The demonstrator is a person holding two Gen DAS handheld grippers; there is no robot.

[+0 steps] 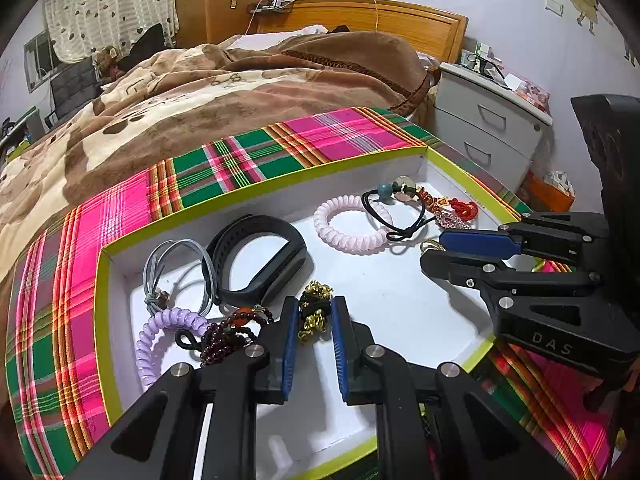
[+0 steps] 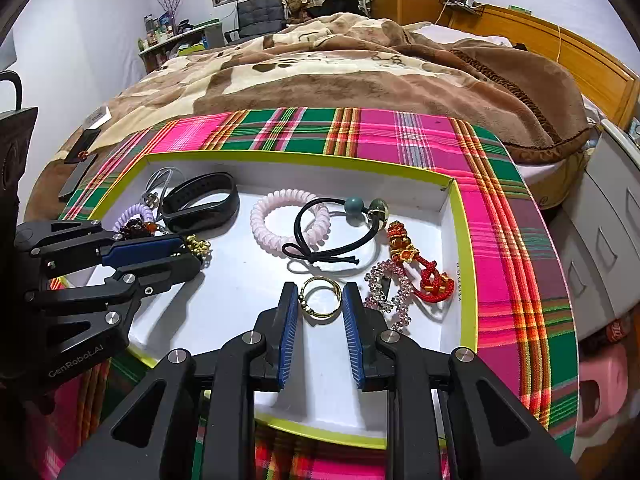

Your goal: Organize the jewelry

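A white tray with a yellow-green rim (image 1: 256, 192) (image 2: 304, 156) lies on a plaid cloth and holds the jewelry. My left gripper (image 1: 315, 308) (image 2: 192, 248) is shut on a gold chain piece with a black band (image 1: 316, 312), low over the tray's left part. My right gripper (image 2: 319, 288) (image 1: 430, 250) is shut on a gold ring (image 2: 316, 314), just above the tray floor near its front. In the tray lie a black wristband (image 1: 256, 264), a pink coil tie (image 2: 280, 220), a black elastic with a teal bead (image 2: 332, 232), a red knot charm (image 2: 416, 264) and a crystal bracelet (image 2: 388, 292).
A lilac coil tie (image 1: 160, 336), a dark bead bracelet (image 1: 228, 332) and a grey elastic (image 1: 176, 272) crowd the tray's left corner. The pink-green plaid cloth (image 2: 500, 220) covers the bed edge, with a brown blanket (image 2: 360, 80) behind. A white nightstand (image 1: 488, 124) stands at the right.
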